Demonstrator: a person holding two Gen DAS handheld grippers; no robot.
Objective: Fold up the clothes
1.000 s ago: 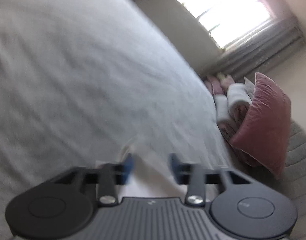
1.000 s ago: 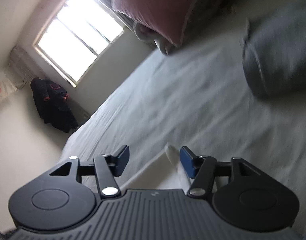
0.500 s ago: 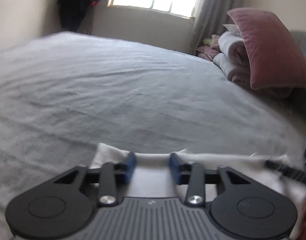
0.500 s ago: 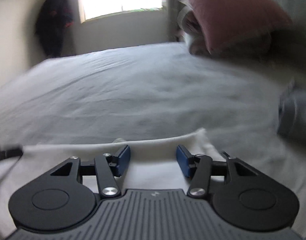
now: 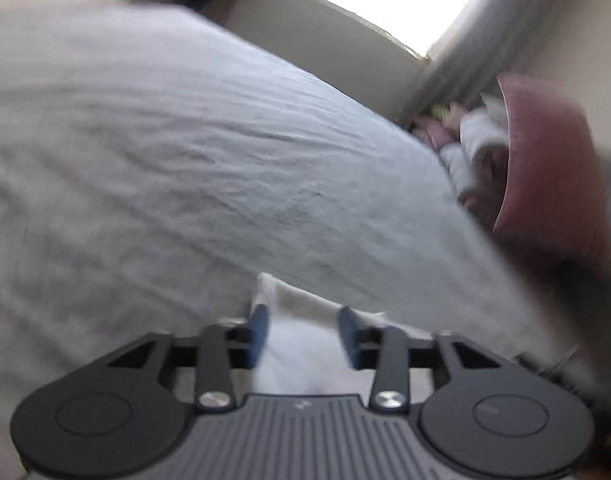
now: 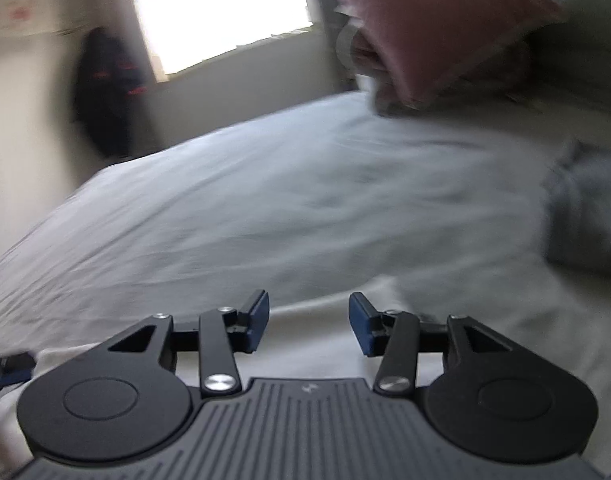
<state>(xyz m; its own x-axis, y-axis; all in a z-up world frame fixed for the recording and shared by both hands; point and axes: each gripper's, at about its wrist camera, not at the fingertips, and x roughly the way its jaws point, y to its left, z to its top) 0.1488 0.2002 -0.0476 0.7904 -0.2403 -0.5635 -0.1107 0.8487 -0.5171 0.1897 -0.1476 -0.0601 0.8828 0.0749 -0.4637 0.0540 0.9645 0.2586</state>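
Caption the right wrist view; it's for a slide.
Open right gripper above a white garment on the bed.

Garment (image 6: 325,344) flat on bed (image 6: 265,208); pillow (image 6: 433,20) at far right; folded item (image 6: 585,216) right of garment

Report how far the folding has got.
Done: little. The white garment lies spread on the grey bed sheet, with no finished fold visible. In hand: the left gripper and right gripper sit open over its far edge, gripping nothing. Left: the folds themselves. The grey bundle also lies unhandled.
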